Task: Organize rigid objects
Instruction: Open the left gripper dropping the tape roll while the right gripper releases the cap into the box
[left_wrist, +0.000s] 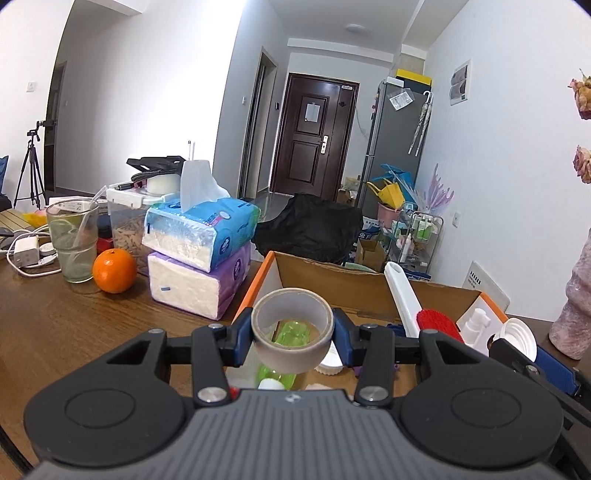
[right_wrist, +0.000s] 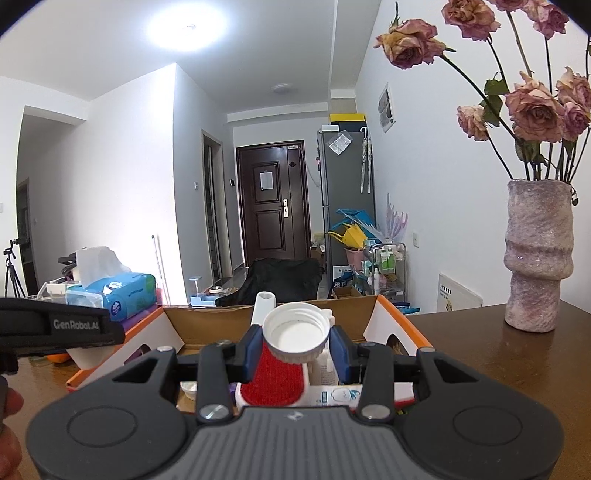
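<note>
My left gripper (left_wrist: 293, 334) is shut on a grey roll of tape (left_wrist: 291, 349) and holds it above the open cardboard box (left_wrist: 332, 280) with orange edges. Through the roll I see a green bottle (left_wrist: 291, 332) lying in the box. My right gripper (right_wrist: 295, 345) is shut on a white plastic lid (right_wrist: 295, 332), held above the same box (right_wrist: 365, 317). The lid also shows in the left wrist view (left_wrist: 519, 336). A white brush with red bristles (right_wrist: 273, 380) lies in the box under the lid; it also shows in the left wrist view (left_wrist: 439, 321).
Two stacked tissue packs (left_wrist: 199, 251), an orange (left_wrist: 113, 270), a glass with a straw (left_wrist: 74, 240) and a charger with cables (left_wrist: 26, 251) stand left of the box on the wooden table (left_wrist: 74, 325). A pink vase with dried roses (right_wrist: 537, 254) stands at right.
</note>
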